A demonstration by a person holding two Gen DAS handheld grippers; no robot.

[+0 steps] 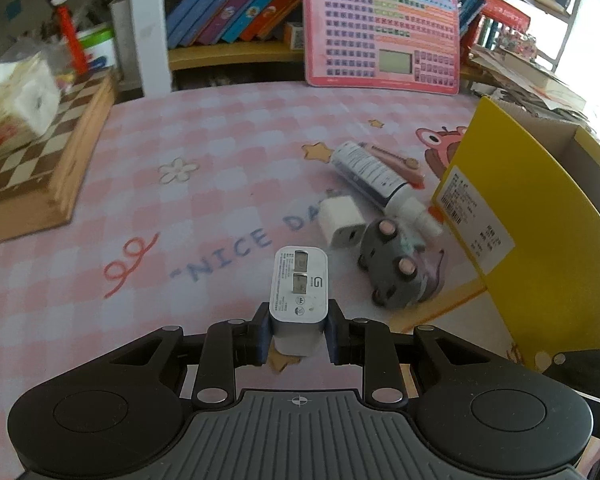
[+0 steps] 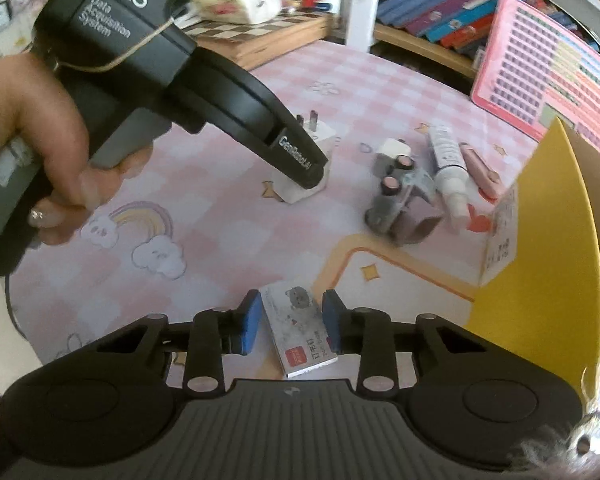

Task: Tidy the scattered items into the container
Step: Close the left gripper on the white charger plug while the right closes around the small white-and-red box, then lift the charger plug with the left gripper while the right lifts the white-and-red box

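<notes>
In the left wrist view my left gripper (image 1: 298,322) is shut on a white plug charger (image 1: 299,280), prongs facing up. Beyond it lie a smaller white charger (image 1: 342,220), a grey toy (image 1: 396,270), a white tube (image 1: 374,178) and a pink stick (image 1: 398,162). The yellow cardboard container (image 1: 540,220) stands open at the right. In the right wrist view my right gripper (image 2: 291,322) has its blue pads against the long sides of a small card box (image 2: 298,328) on the mat. There the left gripper (image 2: 310,174), held by a hand (image 2: 52,140), sits on the plug charger (image 2: 296,194).
A wooden chessboard (image 1: 32,168) with a tissue pack (image 1: 16,104) on it fills the far left. A pink toy keyboard (image 1: 384,28) leans on a bookshelf (image 1: 236,4) at the back. The pink checked mat (image 1: 180,220) covers the table. The container wall (image 2: 540,260) stands close on the right.
</notes>
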